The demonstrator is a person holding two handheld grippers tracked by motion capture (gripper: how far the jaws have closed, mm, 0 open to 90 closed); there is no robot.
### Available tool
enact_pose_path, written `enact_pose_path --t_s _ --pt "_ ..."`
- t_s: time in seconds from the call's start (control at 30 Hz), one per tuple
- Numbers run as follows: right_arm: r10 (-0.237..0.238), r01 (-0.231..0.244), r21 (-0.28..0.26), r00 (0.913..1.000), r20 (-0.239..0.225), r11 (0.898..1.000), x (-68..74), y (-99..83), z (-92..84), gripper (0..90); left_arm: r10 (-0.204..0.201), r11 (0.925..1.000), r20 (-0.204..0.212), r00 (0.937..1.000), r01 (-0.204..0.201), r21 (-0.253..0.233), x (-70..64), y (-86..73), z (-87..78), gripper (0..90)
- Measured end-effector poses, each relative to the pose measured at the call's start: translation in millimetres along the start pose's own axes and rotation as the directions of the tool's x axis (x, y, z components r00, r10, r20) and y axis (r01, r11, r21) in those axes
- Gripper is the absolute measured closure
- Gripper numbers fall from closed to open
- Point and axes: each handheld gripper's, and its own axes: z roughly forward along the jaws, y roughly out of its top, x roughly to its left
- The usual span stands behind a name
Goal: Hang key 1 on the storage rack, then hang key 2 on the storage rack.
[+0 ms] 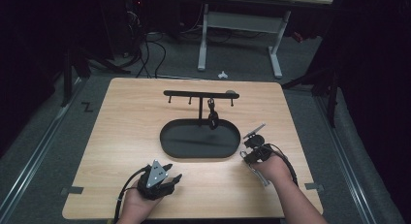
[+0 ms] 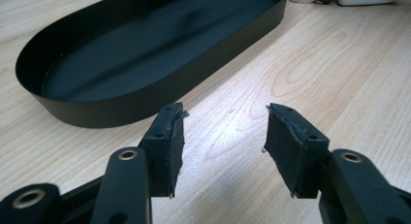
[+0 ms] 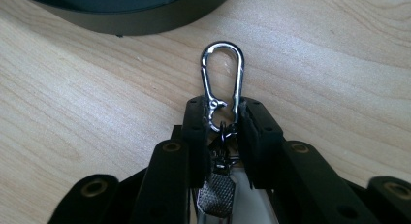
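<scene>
carabiner (image 3: 223,78) sits clamped at its lower end between the right tongs (image 3: 224,118), right of the tray (image 1: 167,136); left tongs (image 2: 225,136) gape empty over the bench (image 1: 121,117).

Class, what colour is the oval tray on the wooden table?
Black: the shallow oval metal tray is matt black all over, seen best in the left gripper view.

Oval tray (image 1: 169,142) sitting mid-frame on table (image 1: 121,117); hook stand (image 1: 200,95) rising from its rear; left gripper (image 1: 175,178) lying lower left, right gripper (image 1: 245,157) lower right.
</scene>
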Motion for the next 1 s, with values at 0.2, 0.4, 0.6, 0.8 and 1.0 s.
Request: enact_pose_path --t_s 0.2,0.4,0.6,0.8,1.0 --pt "-0.028 0.029 -0.017 0.9996 0.003 0.999 1.0 -2.0 -3.7 75.6 0.007 0.9999 0.010 0.9999 -0.007 0.008 -3.4 1.7 2.4 48.6" --pt "-0.006 0.006 -0.043 0.9999 -0.013 0.999 -7.0 -4.8 -19.8 75.6 0.010 0.9999 0.013 0.9999 -0.010 0.009 -3.8 -0.5 3.0 48.6" --pt "0.002 -0.003 -0.060 0.9998 -0.019 0.998 -12.2 -8.9 -30.5 75.7 -0.008 1.0000 0.010 0.9999 0.008 0.002 0.6 -0.1 -0.5 48.8" --pt "-0.006 0.004 -0.084 0.9996 -0.029 0.996 -9.0 -11.7 -39.7 75.6 0.006 1.0000 0.005 1.0000 -0.006 0.002 -3.2 1.1 -0.4 48.8" --pt "-0.027 0.024 -0.097 0.9994 -0.023 0.995 -6.7 -13.5 -50.4 75.6 0.010 1.0000 0.005 0.9999 -0.010 0.003 -4.8 2.3 0.9 48.8"
